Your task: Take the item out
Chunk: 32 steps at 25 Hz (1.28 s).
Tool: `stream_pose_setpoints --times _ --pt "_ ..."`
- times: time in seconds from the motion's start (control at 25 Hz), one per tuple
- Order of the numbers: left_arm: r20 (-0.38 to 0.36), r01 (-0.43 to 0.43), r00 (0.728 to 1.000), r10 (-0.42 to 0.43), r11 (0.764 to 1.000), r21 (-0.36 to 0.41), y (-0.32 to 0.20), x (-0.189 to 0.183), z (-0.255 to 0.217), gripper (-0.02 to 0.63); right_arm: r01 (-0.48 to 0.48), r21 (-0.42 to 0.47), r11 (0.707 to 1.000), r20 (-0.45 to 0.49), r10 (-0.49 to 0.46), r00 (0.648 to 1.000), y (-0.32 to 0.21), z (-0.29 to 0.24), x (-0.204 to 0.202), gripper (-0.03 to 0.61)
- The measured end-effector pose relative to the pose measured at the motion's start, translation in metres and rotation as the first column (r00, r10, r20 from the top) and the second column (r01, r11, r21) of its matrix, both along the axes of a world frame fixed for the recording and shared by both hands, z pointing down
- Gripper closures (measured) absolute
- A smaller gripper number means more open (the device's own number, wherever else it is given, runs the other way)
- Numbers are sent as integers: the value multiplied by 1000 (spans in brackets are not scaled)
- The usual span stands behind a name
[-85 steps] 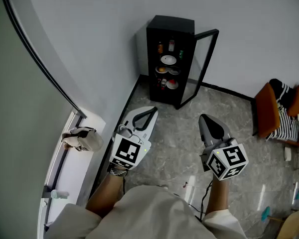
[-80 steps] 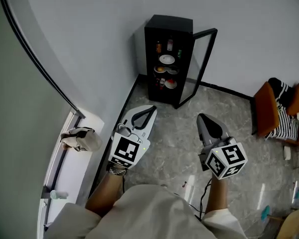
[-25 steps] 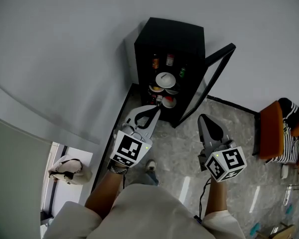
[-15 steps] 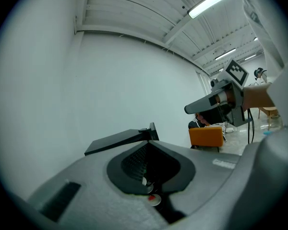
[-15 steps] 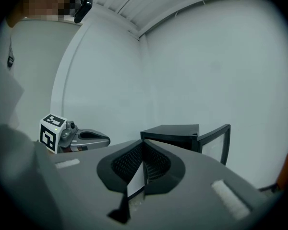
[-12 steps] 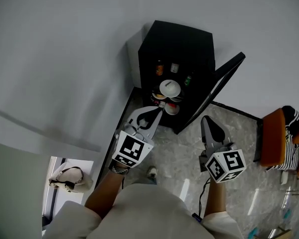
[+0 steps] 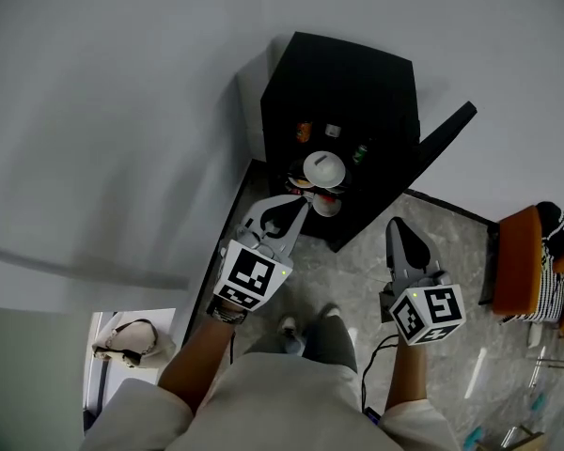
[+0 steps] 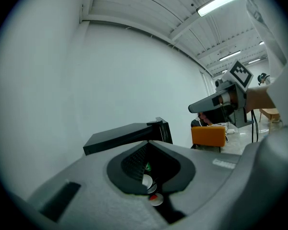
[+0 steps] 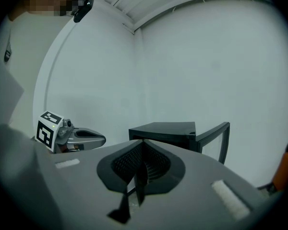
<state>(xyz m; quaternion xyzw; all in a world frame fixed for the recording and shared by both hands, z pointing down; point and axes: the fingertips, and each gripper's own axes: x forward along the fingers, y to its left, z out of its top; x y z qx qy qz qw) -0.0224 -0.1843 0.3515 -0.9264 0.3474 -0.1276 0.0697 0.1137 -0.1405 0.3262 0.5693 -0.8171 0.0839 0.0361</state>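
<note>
A black cabinet [image 7: 343,87] stands against the wall with its glass door [image 7: 442,142] swung open to the right. Its shelves hold small cans [image 7: 305,132], a white bowl [image 7: 323,169] and more dishes [image 7: 324,205] below. My left gripper [image 7: 301,207] is shut and empty, its tip just in front of the lower shelves. In the left gripper view the white dishes [image 8: 147,181] show through the hollow behind the closed jaws [image 8: 149,143]. My right gripper [image 7: 399,228] is also shut and empty, to the right, short of the open door; its view shows the cabinet [image 9: 165,128] ahead.
An orange chair [image 7: 517,252] with a striped cloth stands at the right. A light bag [image 7: 132,338] lies by the window ledge at the lower left. The person's feet [image 7: 305,325] stand on the marble floor [image 7: 357,271], and the white wall [image 7: 122,111] runs along the left.
The person has walked up to the cabinet, which now looks larger and nearer. Both grippers came along, still shut. The left tip now reaches the cabinet's front.
</note>
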Motion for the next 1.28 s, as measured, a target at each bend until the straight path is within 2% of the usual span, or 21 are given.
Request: stream_pose_setpoints --times 0.2,0.36,0.44,0.76,0.92,1.12,1.28 --pt "-58 46 997 -49 998 -52 -27 4 14 612 9 -16 1000 -27 -9 1000 -16 15 3 572" --pt "-21 76 997 -76 997 -25 -45 15 26 612 53 -24 998 -83 -55 995 -30 29 -2 572" --pt "-28 76 997 -77 997 -33 -52 22 30 601 80 -22 997 -107 -82 991 -36 32 -6 572" --pt "-70 89 993 -98 989 -118 -84 41 58 580 120 -52 991 -88 -124 988 -63 50 -1 572" --pt "-95 93 989 -114 975 -200 -96 48 82 558 108 -73 991 -78 -114 990 -75 62 6 572" --pt "-44 105 992 -121 957 -269 -112 58 125 532 100 -100 990 -74 -107 992 -91 81 14 572" --pt "-94 136 979 -182 919 -370 -129 56 158 515 89 -122 988 -69 -98 993 -101 95 20 572"
